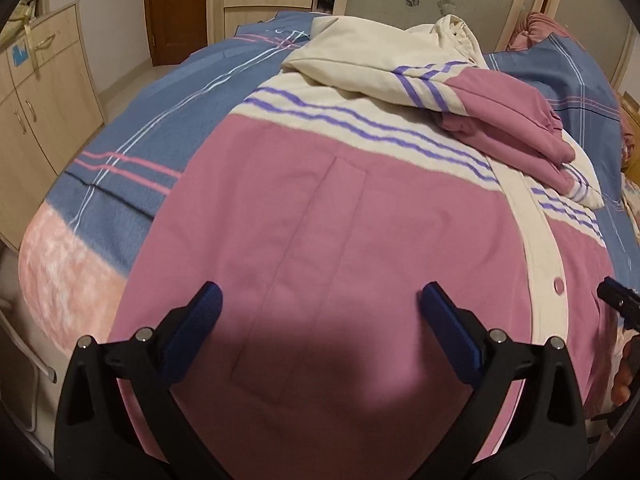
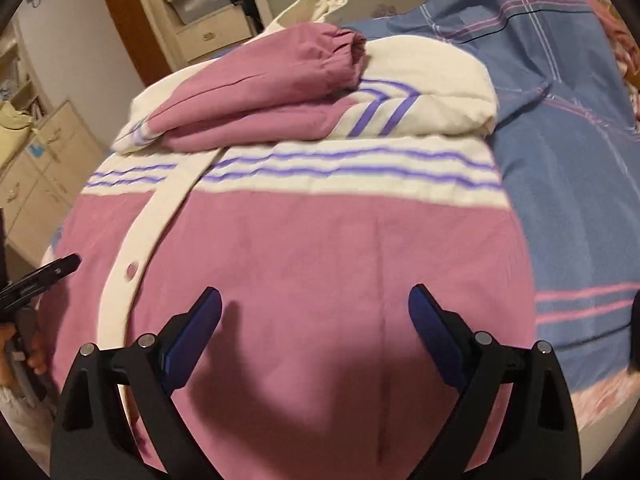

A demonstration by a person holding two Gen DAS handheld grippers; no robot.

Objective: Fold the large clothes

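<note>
Jacket (image 1: 320, 220): soft, padded, light; fills centre frame on bed (image 1: 132, 128)
Hold: hem corners, lower frame
Left hand-held gripper (image 1: 320, 300): jaws apart, empty
Right hand-held gripper (image 2: 316, 300): jaws apart, empty

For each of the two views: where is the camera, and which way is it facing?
Left wrist: on the left tool, open over the jacket, facing up the bed; right tool's tip at the right edge.
Right wrist: on the right tool, open, same heading; left tool's tip and fingers at left.
Shared: jacket, its button, bed.
</note>
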